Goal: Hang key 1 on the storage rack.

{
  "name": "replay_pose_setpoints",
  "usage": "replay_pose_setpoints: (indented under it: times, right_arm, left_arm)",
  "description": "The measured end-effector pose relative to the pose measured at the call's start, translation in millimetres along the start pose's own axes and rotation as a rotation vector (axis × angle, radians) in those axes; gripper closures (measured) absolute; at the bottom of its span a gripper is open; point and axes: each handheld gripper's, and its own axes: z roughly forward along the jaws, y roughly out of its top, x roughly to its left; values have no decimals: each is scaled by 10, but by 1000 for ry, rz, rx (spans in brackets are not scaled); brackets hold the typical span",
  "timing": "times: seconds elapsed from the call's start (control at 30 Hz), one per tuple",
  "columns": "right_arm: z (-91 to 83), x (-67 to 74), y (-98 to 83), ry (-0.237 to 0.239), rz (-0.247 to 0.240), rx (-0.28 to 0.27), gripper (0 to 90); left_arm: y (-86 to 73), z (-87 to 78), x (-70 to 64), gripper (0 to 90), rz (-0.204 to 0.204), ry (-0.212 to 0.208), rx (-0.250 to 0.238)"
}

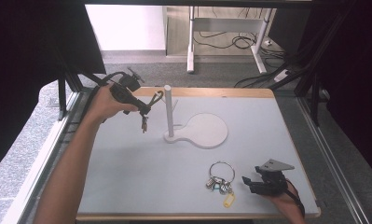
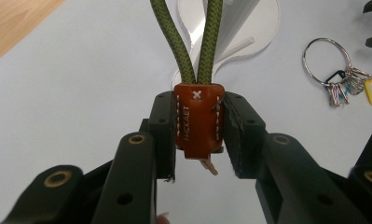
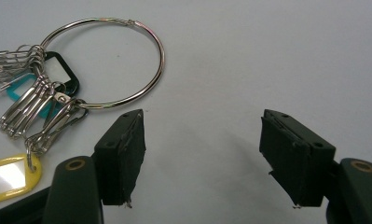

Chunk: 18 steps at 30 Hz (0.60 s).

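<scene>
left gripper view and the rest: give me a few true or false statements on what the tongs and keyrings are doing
1. The left tongs are shut on the brown leather tab of a green cord loop. True.
2. The right tongs grip the big metal key ring. False: they stand open beside it, with nothing between them.
3. The cord loop already hangs on the white post. False: it is held in the air beside the post.
4. A yellow tag is on the key ring. True.
</scene>
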Motion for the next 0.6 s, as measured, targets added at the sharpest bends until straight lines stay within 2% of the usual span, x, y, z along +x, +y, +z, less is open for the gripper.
replay_pose_setpoints:
  times: [0.3, 0.6]
  right_arm:
    - [-3, -6, -2, -4, 1, -2, 311]
    - [-2, -4, -1, -7, -1, -1, 311]
  left_arm:
    - [3, 140, -49, 671, 15, -11, 22]
    - [8, 247, -101, 667, 30, 9, 45]
